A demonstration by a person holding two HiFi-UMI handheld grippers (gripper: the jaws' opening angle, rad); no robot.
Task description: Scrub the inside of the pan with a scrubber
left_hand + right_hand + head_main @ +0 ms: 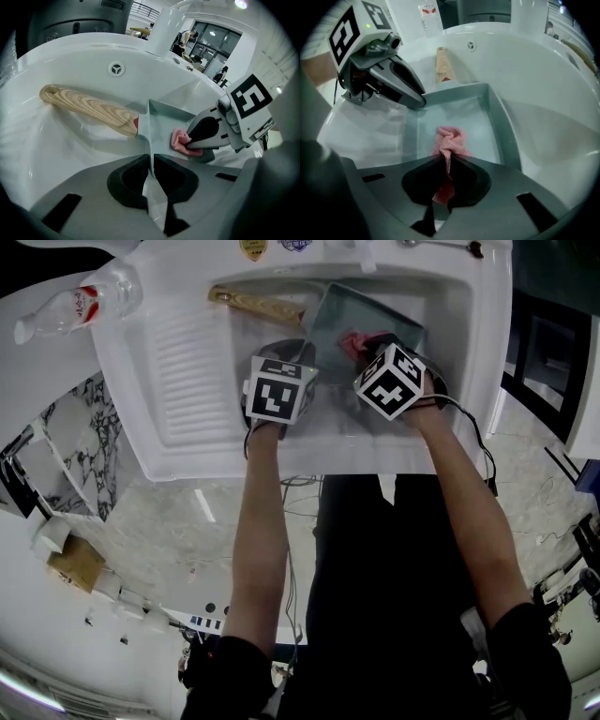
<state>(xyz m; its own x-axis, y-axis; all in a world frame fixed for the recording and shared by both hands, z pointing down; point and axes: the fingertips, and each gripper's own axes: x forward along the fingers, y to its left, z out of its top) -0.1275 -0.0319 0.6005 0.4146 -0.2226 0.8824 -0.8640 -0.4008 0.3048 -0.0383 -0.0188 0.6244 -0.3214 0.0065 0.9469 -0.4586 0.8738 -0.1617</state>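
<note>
Here's the pan (pixel 367 317), a square grey one, tilted in the basin of the white sink (pixel 187 371), with the ribbed draining board off to the left. Its wooden handle (pixel 264 306) points away to the far left, against the basin's far wall. The left hand-held gripper (pixel 151 161) is clamped tight on the pan's near-left wall; the thin rim runs right between the two dark pads, no gap on either side. Over on the right, the right hand-held gripper (pixel 446 161) is closed on the pink mesh scrubber (pixel 450 139), the cloth bunched between the jaws and its free end down on the pan's inner floor. Both grippers point steeply down into the basin, close beside each other. A clear plastic bottle (pixel 82 301) with a red label lies on the sink's far-left corner, well apart from the action.
</note>
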